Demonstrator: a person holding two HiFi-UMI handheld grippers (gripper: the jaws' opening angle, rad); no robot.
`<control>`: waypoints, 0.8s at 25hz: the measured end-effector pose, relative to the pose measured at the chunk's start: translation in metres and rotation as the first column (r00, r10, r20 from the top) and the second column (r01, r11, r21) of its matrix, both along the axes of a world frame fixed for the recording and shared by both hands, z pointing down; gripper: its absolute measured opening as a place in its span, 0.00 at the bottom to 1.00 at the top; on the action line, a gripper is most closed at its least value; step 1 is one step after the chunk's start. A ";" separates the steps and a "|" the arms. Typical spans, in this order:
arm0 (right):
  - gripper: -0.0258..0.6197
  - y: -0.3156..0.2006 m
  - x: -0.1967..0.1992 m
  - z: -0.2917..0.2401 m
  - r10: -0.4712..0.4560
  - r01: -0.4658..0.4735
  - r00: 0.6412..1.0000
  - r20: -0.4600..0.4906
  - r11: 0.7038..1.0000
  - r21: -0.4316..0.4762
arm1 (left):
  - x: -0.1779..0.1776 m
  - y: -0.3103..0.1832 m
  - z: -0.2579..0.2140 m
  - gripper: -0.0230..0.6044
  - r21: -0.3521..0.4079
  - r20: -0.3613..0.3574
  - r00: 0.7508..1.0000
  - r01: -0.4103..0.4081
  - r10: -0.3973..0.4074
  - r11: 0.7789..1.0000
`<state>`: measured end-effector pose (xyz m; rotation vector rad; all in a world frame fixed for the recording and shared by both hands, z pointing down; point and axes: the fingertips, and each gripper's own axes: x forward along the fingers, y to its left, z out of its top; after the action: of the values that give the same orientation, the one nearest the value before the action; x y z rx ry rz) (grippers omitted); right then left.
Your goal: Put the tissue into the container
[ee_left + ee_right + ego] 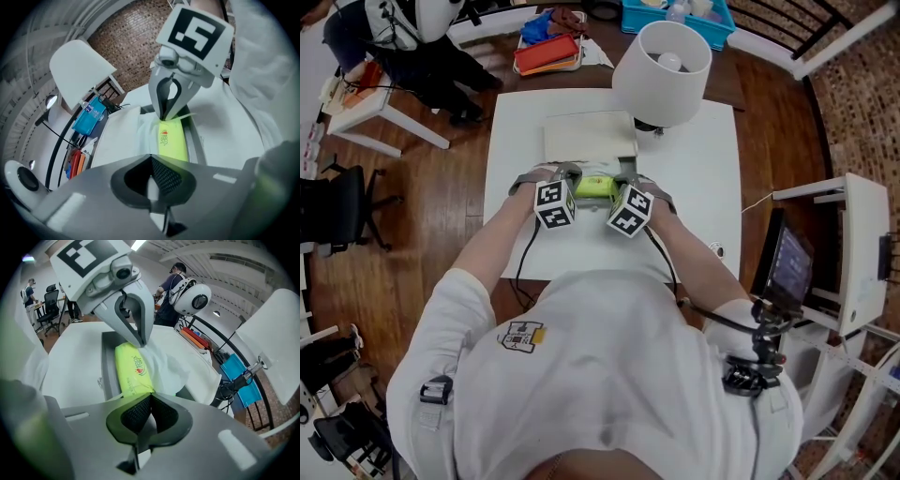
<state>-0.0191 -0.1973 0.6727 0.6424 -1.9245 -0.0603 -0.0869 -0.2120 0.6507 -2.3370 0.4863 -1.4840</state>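
1 white desk (703, 197) carries everything. 1 lamp with a white shade (661, 66) stands at its far right corner. Beyond the far edge, off the desk, sit 1 blue basket (630, 19) holding pale items too small to tell and 1 red tray (547, 53).

1 white sheet (173, 369) lies flat between the desk's middle and its far edge, and its near side drapes over the far wall of the container. That container (107, 366), 1 shallow grey tray, sits about mid-desk, slightly toward the near edge. Inside it lies 1 yellow-green tissue pack (133, 371), lengthwise along the tray and filling most of it.

2 grippers meet over the tray, 1 at each end of the pack, each topped by 1 marker cube. The right gripper (164, 116) has its tongs pressed narrow on the pack's right end, where a thin flap sticks out sideways. The left gripper (140, 343) also has its tongs fully together, tips at the pack's left end, right where the white sheet begins. Whether they nip the pack, the sheet or nothing cannot be told.
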 end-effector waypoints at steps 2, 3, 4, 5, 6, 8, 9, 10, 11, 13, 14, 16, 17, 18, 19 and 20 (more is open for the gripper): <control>0.04 0.000 -0.001 -0.002 -0.008 0.008 1.000 0.003 1.000 0.018 | -0.001 -0.001 0.009 0.04 0.005 0.020 1.000 0.009 -0.009 1.000; 0.04 0.000 -0.001 -0.002 -0.010 0.010 1.000 0.006 1.000 0.026 | -0.001 -0.001 0.012 0.04 0.009 0.023 1.000 0.012 -0.012 1.000; 0.04 0.000 -0.001 -0.002 -0.010 0.010 1.000 0.010 0.999 0.032 | -0.001 -0.001 0.014 0.04 0.014 0.025 1.000 0.015 -0.016 1.000; 0.04 0.000 0.000 -0.002 -0.009 0.008 1.000 0.017 0.999 0.038 | -0.001 -0.001 0.015 0.04 0.020 0.026 1.000 0.017 -0.018 1.000; 0.04 0.001 0.000 -0.002 -0.008 0.006 1.000 0.026 0.999 0.043 | -0.001 -0.001 0.016 0.04 0.025 0.027 0.999 0.018 -0.018 1.000; 0.04 0.001 0.000 -0.004 -0.005 0.002 0.999 0.042 0.999 0.054 | -0.001 0.000 0.018 0.04 0.036 0.028 0.999 0.015 -0.016 0.999; 0.04 0.001 0.000 -0.004 -0.003 0.000 0.999 0.048 0.998 0.059 | -0.002 -0.001 0.018 0.04 0.041 0.029 0.999 0.015 -0.016 0.999; 0.04 0.001 0.000 -0.004 -0.002 -0.001 0.999 0.053 0.998 0.063 | -0.002 -0.001 0.019 0.04 0.045 0.031 0.999 0.015 -0.017 0.999; 0.04 0.001 0.000 -0.004 -0.001 -0.002 0.999 0.054 0.998 0.065 | -0.002 -0.001 0.020 0.04 0.048 0.034 0.999 0.016 -0.018 0.999; 0.04 0.000 0.001 -0.002 -0.001 -0.002 0.999 0.053 0.998 0.066 | -0.001 -0.002 0.021 0.04 0.053 0.037 0.999 0.019 -0.021 0.998; 0.04 0.000 0.001 -0.002 -0.001 -0.002 0.999 0.050 0.998 0.066 | 0.000 -0.002 0.021 0.04 0.054 0.036 0.999 0.020 -0.022 0.998; 0.04 -0.001 0.001 -0.001 -0.001 -0.002 0.999 0.047 0.998 0.066 | 0.000 -0.002 0.021 0.04 0.055 0.032 0.999 0.025 -0.027 0.998; 0.04 0.000 0.001 0.000 -0.002 -0.001 0.999 0.045 0.998 0.066 | 0.000 -0.002 0.021 0.04 0.055 0.030 0.999 0.027 -0.029 0.998; 0.04 0.000 0.000 0.000 -0.003 0.000 0.999 0.044 0.998 0.065 | 0.000 -0.001 0.022 0.04 0.056 0.028 0.999 0.028 -0.030 0.998; 0.04 0.001 0.000 0.000 -0.004 0.001 0.999 0.043 0.998 0.066 | -0.001 -0.001 0.021 0.04 0.059 0.027 0.999 0.028 -0.030 0.998; 0.04 0.001 0.000 0.000 -0.006 0.003 0.999 0.041 0.998 0.067 | -0.001 -0.001 0.020 0.04 0.065 0.027 0.999 0.026 -0.028 0.998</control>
<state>-0.0190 -0.1965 0.6728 0.6887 -1.9706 -0.1151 -0.0876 -0.2128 0.6710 -2.2659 0.5528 -1.4883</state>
